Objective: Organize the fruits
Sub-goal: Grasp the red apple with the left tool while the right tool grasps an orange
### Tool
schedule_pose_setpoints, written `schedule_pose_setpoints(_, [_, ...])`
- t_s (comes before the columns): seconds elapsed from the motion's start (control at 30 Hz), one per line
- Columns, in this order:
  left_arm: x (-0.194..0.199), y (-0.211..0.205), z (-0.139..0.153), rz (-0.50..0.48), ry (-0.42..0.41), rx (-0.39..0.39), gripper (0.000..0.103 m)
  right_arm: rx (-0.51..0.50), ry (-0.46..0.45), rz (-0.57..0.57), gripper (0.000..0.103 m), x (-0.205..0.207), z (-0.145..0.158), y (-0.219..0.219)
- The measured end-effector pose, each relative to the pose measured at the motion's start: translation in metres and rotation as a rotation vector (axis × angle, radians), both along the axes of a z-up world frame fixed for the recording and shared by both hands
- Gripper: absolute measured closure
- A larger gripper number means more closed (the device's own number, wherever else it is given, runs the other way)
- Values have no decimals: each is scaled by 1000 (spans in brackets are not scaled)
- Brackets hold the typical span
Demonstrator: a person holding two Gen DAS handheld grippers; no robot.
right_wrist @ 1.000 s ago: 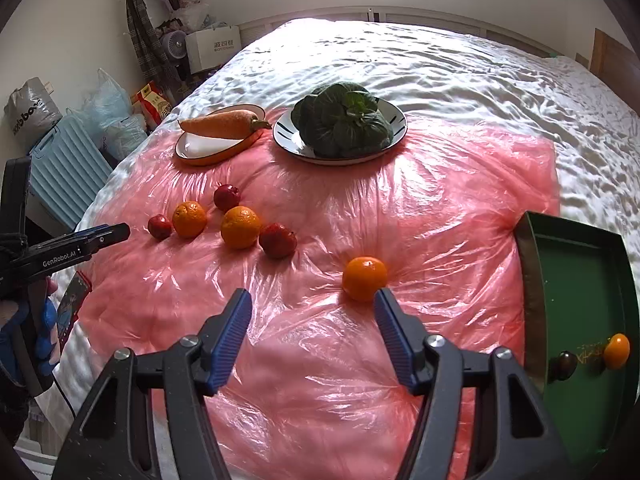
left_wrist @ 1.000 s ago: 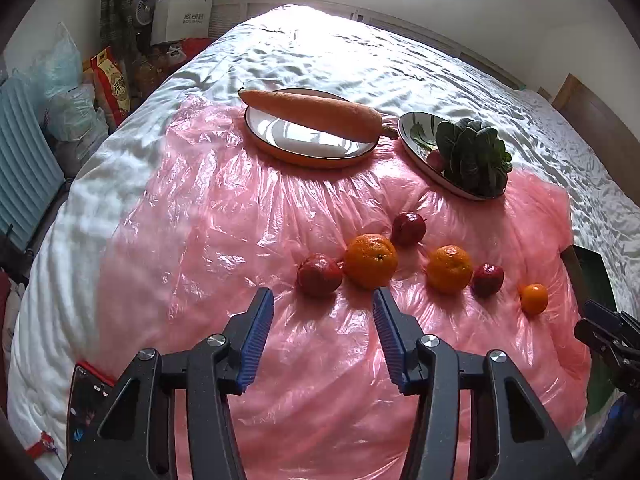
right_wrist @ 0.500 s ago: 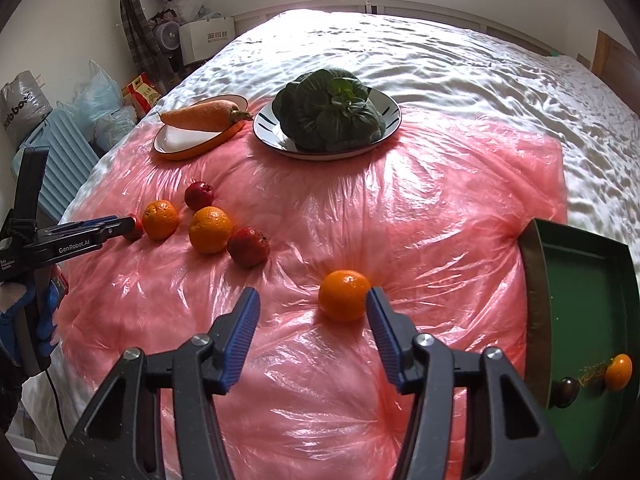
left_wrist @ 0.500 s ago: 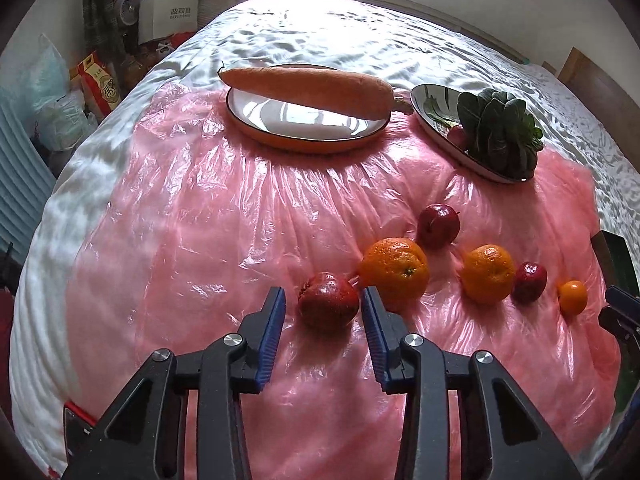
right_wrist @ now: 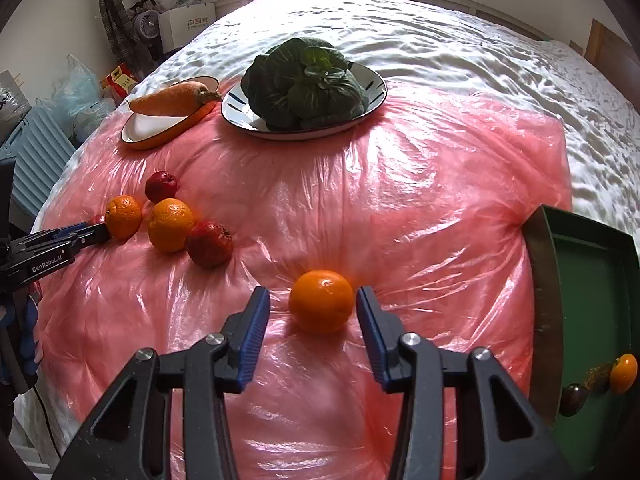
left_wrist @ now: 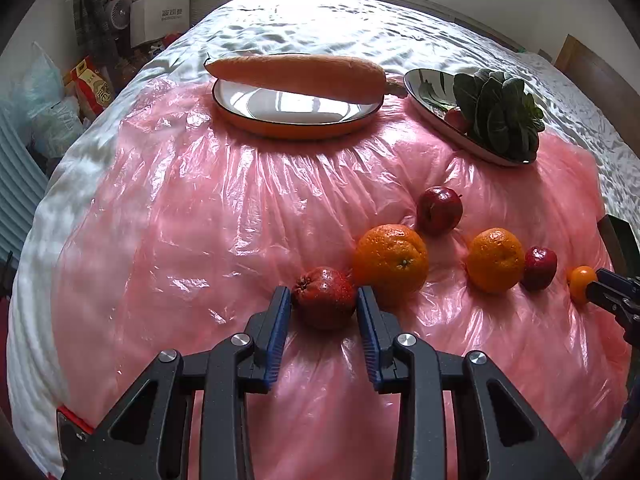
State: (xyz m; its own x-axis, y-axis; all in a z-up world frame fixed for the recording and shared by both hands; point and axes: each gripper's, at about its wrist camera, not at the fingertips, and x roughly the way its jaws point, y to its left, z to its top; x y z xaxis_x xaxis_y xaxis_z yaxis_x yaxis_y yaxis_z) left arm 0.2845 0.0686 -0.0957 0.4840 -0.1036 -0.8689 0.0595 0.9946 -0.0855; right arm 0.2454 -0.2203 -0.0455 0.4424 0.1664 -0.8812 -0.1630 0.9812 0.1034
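Left gripper (left_wrist: pixel 323 302) closing, pads touching red apple (left_wrist: pixel 325 295); big orange (left_wrist: pixel 390 262) crowds its right. Right gripper (right_wrist: pixel 313 306) closing around small orange (right_wrist: pixel 321 300), gaps remain.

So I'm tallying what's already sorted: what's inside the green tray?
Inside the green tray: a small orange fruit and a dark round fruit. Its far right part runs out of frame, unseen.

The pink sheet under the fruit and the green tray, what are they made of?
The pink sheet looks like thin plastic film: it is see-through, shiny and full of fine crinkles. The green tray is harder to tell, perhaps painted metal or plastic: its inside is flat matte green and its rim shows a dull grey edge.
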Motion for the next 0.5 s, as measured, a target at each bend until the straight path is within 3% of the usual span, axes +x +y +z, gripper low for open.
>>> schedule_pose_setpoints(0.5, [0,7,-2,10,0,-39,74,-21,63,-53,36,15,-22,-6])
